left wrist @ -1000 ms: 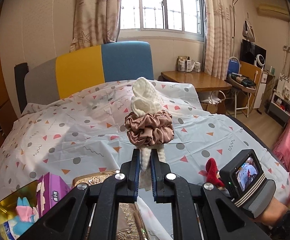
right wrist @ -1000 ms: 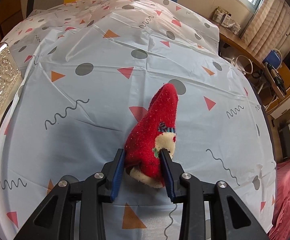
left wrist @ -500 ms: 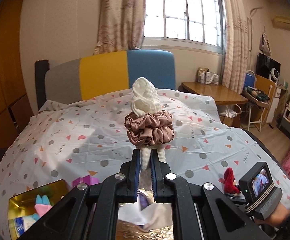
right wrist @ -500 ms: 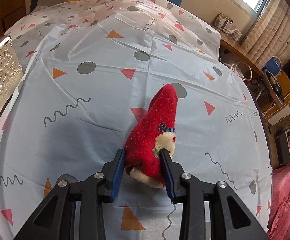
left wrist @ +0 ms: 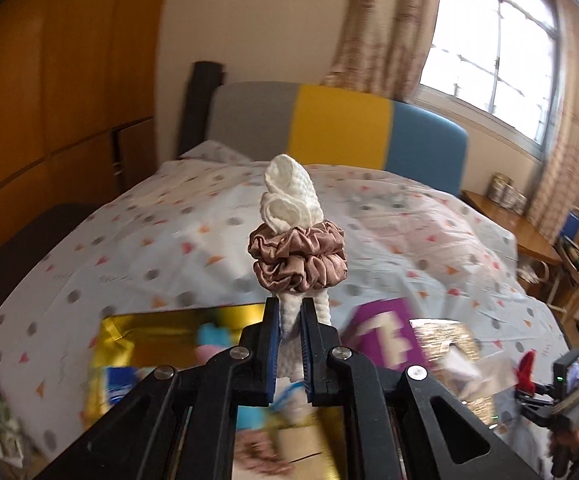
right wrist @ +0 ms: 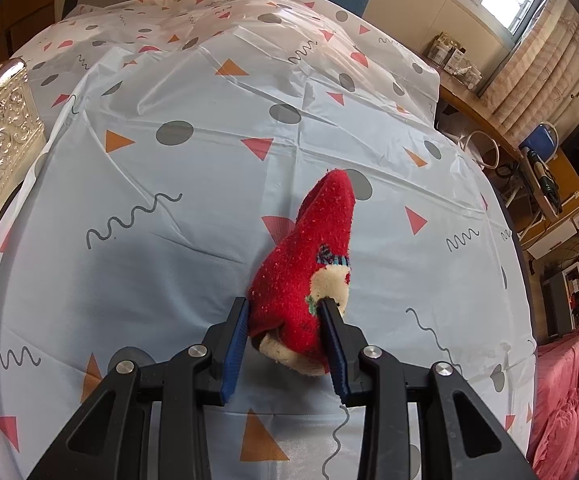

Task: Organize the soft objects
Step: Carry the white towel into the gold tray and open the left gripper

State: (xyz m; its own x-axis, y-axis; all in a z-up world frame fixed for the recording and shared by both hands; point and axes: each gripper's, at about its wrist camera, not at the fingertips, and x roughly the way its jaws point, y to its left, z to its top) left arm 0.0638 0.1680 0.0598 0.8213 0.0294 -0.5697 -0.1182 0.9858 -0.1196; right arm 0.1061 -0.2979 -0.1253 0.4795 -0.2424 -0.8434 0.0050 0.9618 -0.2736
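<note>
Left wrist: left hand-held gripper (left wrist: 289, 316) clamped on white knit cloth (left wrist: 291, 196) banded by brown scrunchies (left wrist: 298, 256), above gold box (left wrist: 145, 340) on bed (left wrist: 129, 240). Carry step; next, lower into box, release. Right hand-held gripper (right wrist: 285, 320) gripping red sock (right wrist: 309, 260), right of box.

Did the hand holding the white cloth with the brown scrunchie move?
Yes. The left hand-held gripper swung left: the window slid to the view's right edge, and the gold box now lies under it.

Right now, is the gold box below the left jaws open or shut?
Open: the gold box shows its shiny inside with blurred blue and pink items lying in it.
</note>
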